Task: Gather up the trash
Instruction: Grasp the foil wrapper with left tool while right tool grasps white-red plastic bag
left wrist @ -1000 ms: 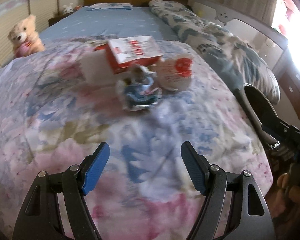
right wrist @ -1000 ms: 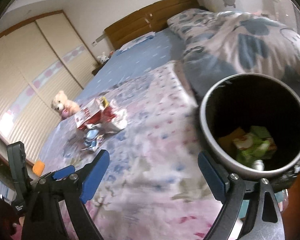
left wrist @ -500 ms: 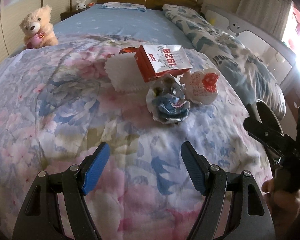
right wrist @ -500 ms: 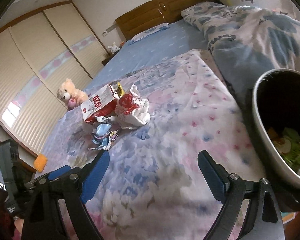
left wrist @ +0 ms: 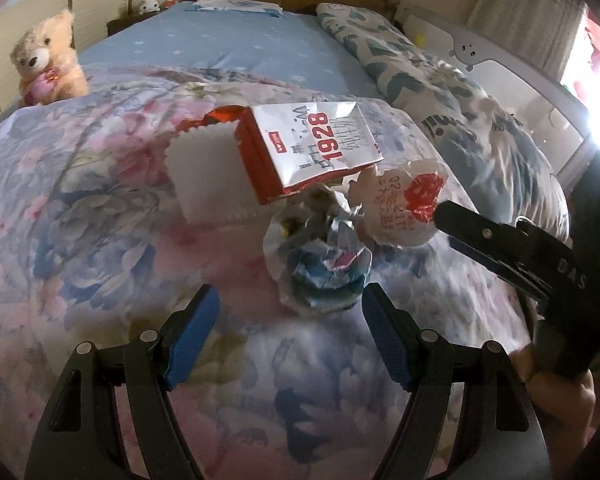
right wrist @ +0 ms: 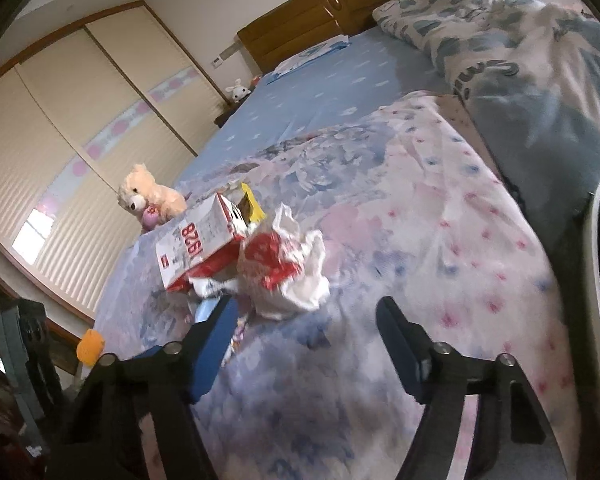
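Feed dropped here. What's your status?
Left gripper open, empty. Right gripper just narrowing, empty. Crumpled wrapper just ahead. Nothing blocking.

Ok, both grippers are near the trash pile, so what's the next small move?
Probably ease the right gripper forward onto the crumpled white-and-red wrapper: it lies just ahead of the open, empty fingers, which have just been closing.

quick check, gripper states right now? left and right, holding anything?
Left gripper: open, empty, the crumpled blue wrapper just ahead of its fingers.
Right gripper: open, empty; jaws have just been closing, nothing between them.
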Motion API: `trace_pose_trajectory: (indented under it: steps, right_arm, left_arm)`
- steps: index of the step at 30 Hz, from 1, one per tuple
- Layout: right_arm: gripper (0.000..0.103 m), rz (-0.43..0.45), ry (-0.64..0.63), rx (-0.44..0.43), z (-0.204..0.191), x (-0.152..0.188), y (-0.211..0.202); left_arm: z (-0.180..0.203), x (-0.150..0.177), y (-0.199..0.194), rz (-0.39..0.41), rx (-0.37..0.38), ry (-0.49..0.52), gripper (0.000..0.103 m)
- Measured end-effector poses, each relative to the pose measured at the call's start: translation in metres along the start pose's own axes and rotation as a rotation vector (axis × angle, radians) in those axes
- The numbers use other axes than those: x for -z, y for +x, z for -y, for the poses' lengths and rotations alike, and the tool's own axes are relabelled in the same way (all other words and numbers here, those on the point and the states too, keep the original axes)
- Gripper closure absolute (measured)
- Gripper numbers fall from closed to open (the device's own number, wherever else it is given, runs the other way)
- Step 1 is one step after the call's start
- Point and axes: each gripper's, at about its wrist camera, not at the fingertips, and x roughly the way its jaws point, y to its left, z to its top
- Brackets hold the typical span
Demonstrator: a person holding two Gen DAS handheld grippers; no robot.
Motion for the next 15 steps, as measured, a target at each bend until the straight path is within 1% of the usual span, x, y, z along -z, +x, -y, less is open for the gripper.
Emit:
trace_pose_trajectory:
  steps: [2,3,4,5,6,7,8,9,10,11,12,13,15]
  right_arm:
    - [0.038,-0.009,0.004,-0.013,-0.001,-0.005,0.009]
    - [0.042,-0.017,0.006,-0.018,-0.001,-0.006,0.014]
    - [0.048,-0.032,0.01,-0.026,-0.001,-0.007,0.021]
    - [0.052,-0.046,0.017,-0.035,-0.001,-0.007,0.026]
    - [0.068,-0.068,0.027,-0.049,0.0,-0.006,0.033]
    - [0.07,-0.077,0.033,-0.059,0.001,-0.005,0.035]
    - [0.07,-0.068,0.033,-0.065,0.001,-0.004,0.035]
    - [0.071,-0.065,0.029,-0.067,0.0,-0.003,0.034]
    - [0.072,-0.065,0.029,-0.071,0.0,-0.002,0.033]
    - [0.073,-0.064,0.031,-0.074,0.0,0.0,0.031]
    - [0.075,-0.063,0.031,-0.075,0.0,0.001,0.029]
    - [0.078,-0.059,0.03,-0.076,0.0,0.003,0.026]
    - [0.08,-0.052,0.033,-0.079,0.003,0.006,0.018]
  left_arm:
    - [0.0,-0.002,0.006,-0.005,0.004,0.005,0.028]
    - [0.002,-0.002,0.008,-0.009,0.007,0.007,0.028]
    - [0.002,-0.003,0.01,-0.011,0.009,0.008,0.03]
    - [0.003,-0.002,0.012,-0.012,0.015,0.011,0.036]
    - [0.005,-0.002,0.014,-0.015,0.039,0.02,0.051]
    - [0.007,-0.002,0.014,-0.017,0.064,0.029,0.065]
    - [0.011,-0.001,0.013,-0.014,0.074,0.043,0.072]
    - [0.017,-0.001,0.01,-0.004,0.064,0.072,0.078]
    - [0.022,0.0,0.008,0.005,0.047,0.095,0.083]
    - [0.026,0.001,0.007,0.011,0.041,0.112,0.087]
    - [0.028,0.003,0.004,0.018,0.043,0.12,0.088]
    - [0.028,0.004,0.002,0.021,0.045,0.122,0.089]
    - [0.026,0.007,-0.003,0.021,0.054,0.113,0.089]
